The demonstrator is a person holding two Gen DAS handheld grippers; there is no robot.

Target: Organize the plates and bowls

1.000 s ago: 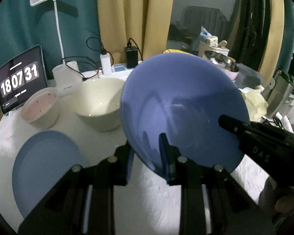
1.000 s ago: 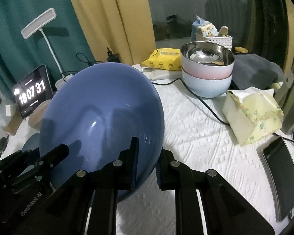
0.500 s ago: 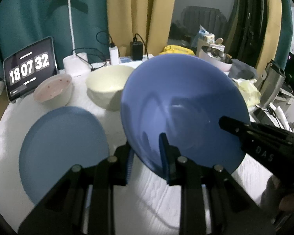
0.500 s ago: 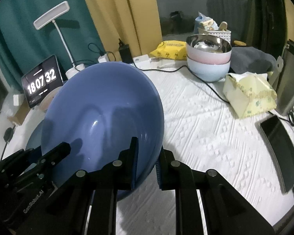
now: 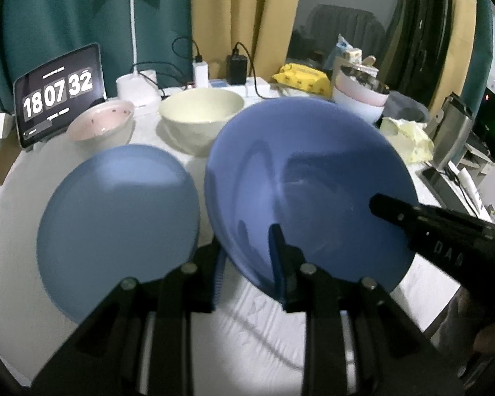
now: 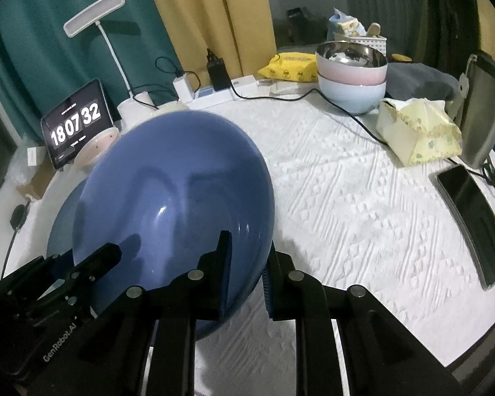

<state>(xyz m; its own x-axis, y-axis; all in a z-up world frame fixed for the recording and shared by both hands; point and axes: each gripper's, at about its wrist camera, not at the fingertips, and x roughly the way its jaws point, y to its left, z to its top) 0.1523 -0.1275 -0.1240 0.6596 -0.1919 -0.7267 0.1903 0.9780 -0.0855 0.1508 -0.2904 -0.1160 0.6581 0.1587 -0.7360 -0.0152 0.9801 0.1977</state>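
Observation:
A large blue bowl point(image 5: 310, 184) point(image 6: 178, 198) is held tilted above the white tablecloth by both grippers. My left gripper point(image 5: 247, 260) is shut on its near rim. My right gripper point(image 6: 246, 264) is shut on the opposite rim and shows in the left wrist view as a black finger point(image 5: 422, 227). A flat blue plate point(image 5: 115, 221) lies on the cloth just left of the bowl. Behind stand a cream bowl point(image 5: 201, 115) and a pink speckled bowl point(image 5: 102, 125). A stack of bowls, steel on pink on pale blue point(image 6: 351, 76), stands at the back right.
A clock tablet point(image 5: 57, 95) and a lamp base point(image 5: 138, 89) stand at the back left with chargers and cables point(image 6: 214, 79). A tissue box point(image 6: 419, 132), a metal canister point(image 6: 485, 112) and a phone point(image 6: 472, 217) lie at the right edge.
Both grippers have lifted and drawn back with the blue bowl, so more of the table shows. The blue plate now lies in fuller view beside the bowl.

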